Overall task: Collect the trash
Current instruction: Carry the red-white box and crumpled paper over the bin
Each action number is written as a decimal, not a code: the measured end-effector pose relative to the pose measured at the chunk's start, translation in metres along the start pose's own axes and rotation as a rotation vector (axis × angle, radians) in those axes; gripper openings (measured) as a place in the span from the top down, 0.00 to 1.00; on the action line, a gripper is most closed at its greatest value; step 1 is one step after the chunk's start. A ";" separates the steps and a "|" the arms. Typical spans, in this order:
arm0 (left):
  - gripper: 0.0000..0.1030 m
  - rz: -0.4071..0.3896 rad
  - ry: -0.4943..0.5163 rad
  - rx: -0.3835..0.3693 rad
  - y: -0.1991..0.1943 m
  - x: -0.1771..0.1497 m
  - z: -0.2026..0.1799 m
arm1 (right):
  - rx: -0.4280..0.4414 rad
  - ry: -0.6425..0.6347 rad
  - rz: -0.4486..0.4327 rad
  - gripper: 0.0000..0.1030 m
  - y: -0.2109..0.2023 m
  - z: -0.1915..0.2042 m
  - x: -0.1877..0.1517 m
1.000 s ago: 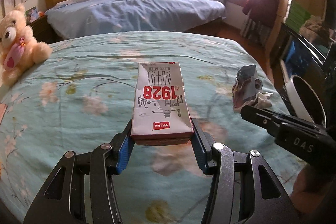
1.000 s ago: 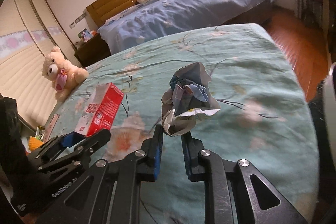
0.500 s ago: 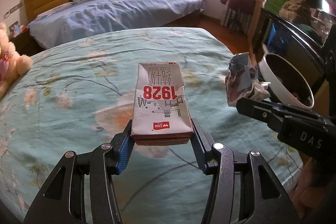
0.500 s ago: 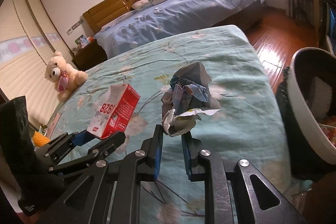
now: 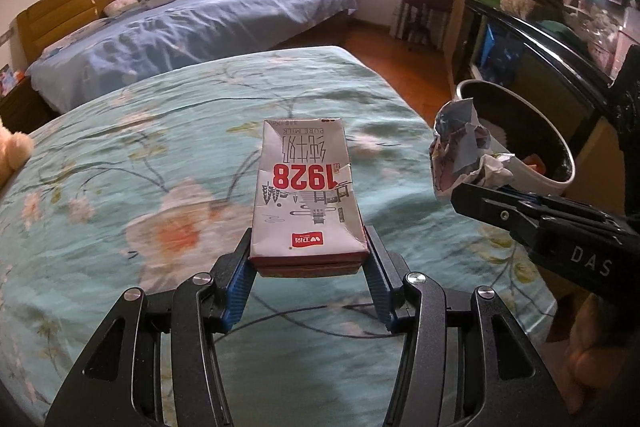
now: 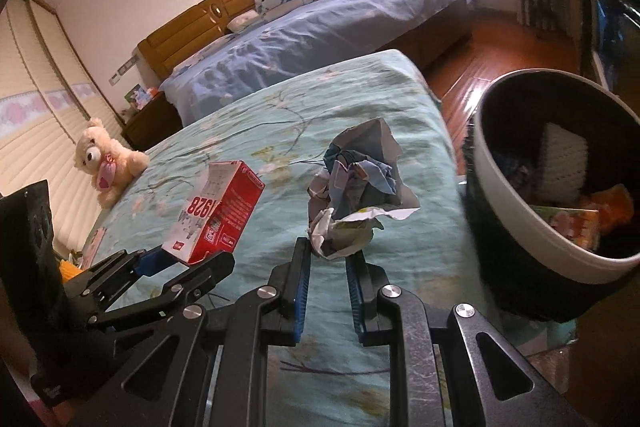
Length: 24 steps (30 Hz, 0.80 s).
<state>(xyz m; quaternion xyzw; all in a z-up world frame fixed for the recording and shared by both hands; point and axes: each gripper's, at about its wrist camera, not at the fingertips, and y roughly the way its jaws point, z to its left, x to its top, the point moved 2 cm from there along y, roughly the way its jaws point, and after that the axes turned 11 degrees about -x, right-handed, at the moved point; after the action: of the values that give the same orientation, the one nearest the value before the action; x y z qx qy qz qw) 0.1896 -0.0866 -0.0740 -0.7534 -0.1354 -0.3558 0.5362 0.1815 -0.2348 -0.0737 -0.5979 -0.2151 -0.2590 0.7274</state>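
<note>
Both grippers have swung right since a second ago: the bin (image 6: 520, 211), then barely in frame, now fills the right side of the right wrist view, and the teddy (image 6: 106, 163) has slid far left. Grips unchanged.

Left gripper (image 5: 308, 267) clamps the milk carton (image 5: 308, 187) by its near end, blue pads on both side faces, jaws at mid width. Carton is held off the floral bedspread (image 5: 140, 167), white "1928" face up, red side showing in the right wrist view (image 6: 218, 211).

Right gripper (image 6: 328, 259) has its jaws narrow, pinching the bottom of a crumpled paper wad (image 6: 356, 195), which sticks up above the fingertips. In the left wrist view the wad (image 5: 460, 155) sits in front of the bin's near rim; whether it is over the opening or short of it, cannot tell.

Bin: round, white wall with a dark band, dark inside, standing on the wood floor (image 6: 472, 67) just beside the bed edge. Inside: white ribbed item against the back wall, orange wrapper, a printed flat pack, some dark bluish scraps. Not full.

A second bed (image 5: 180, 23) with blue cover stands behind.
</note>
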 end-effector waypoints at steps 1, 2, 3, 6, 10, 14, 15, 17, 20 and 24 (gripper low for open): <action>0.52 0.001 0.008 -0.004 0.001 0.001 -0.004 | -0.004 0.003 -0.003 0.83 -0.002 -0.002 0.000; 0.52 0.002 0.016 -0.008 0.002 0.002 -0.007 | -0.007 0.007 -0.006 0.83 -0.004 -0.005 0.000; 0.52 0.003 0.022 -0.012 0.002 0.003 -0.009 | -0.009 0.012 -0.008 0.83 -0.006 -0.007 0.000; 0.52 0.007 0.044 -0.025 0.005 0.006 -0.020 | -0.020 0.025 -0.017 0.83 -0.011 -0.016 0.000; 0.51 0.013 0.068 -0.043 0.009 0.010 -0.033 | -0.034 0.047 -0.029 0.83 -0.017 -0.027 0.000; 0.51 0.015 0.090 -0.056 0.013 0.016 -0.045 | -0.048 0.067 -0.039 0.82 -0.023 -0.039 0.002; 0.52 0.015 0.095 -0.060 0.013 0.017 -0.048 | -0.053 0.072 -0.042 0.82 -0.025 -0.042 0.002; 0.52 0.016 0.103 -0.067 0.015 0.020 -0.052 | -0.062 0.082 -0.049 0.82 -0.028 -0.049 0.003; 0.52 0.017 0.114 -0.076 0.018 0.024 -0.060 | -0.075 0.098 -0.059 0.82 -0.034 -0.058 0.005; 0.51 0.016 0.130 -0.088 0.020 0.028 -0.070 | -0.092 0.115 -0.070 0.82 -0.041 -0.071 0.007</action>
<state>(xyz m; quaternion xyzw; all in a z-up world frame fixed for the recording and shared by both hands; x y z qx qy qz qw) 0.1940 -0.1622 -0.0569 -0.7524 -0.0786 -0.4056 0.5130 0.1615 -0.3115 -0.0517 -0.6070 -0.1817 -0.3277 0.7008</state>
